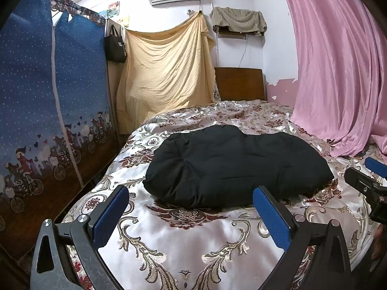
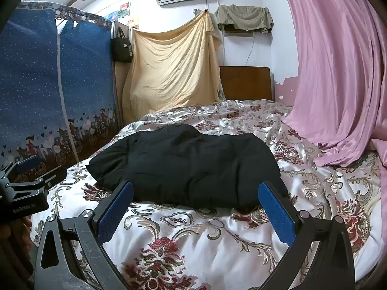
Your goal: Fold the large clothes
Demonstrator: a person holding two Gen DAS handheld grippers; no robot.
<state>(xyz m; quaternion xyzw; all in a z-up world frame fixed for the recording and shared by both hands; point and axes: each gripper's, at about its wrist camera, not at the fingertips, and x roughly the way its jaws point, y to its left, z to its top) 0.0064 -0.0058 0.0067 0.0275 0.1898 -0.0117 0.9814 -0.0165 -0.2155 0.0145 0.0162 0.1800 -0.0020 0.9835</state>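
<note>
A black padded garment (image 1: 232, 166) lies folded in a thick bundle on the bed's floral satin cover (image 1: 188, 246). It also shows in the right wrist view (image 2: 191, 164). My left gripper (image 1: 191, 193) is open and empty, held just short of the bundle's near edge. My right gripper (image 2: 197, 191) is open and empty, its blue pads (image 2: 275, 207) close to the bundle's near edge. The right gripper also shows at the right edge of the left wrist view (image 1: 367, 181). The left gripper shows at the left edge of the right wrist view (image 2: 26, 181).
A blue fabric wardrobe (image 1: 48, 111) stands along the bed's left side. A pink curtain (image 1: 338, 67) hangs on the right and spills onto the bed. A yellow cloth (image 1: 167, 70) and a wooden headboard (image 1: 239, 84) are at the far end.
</note>
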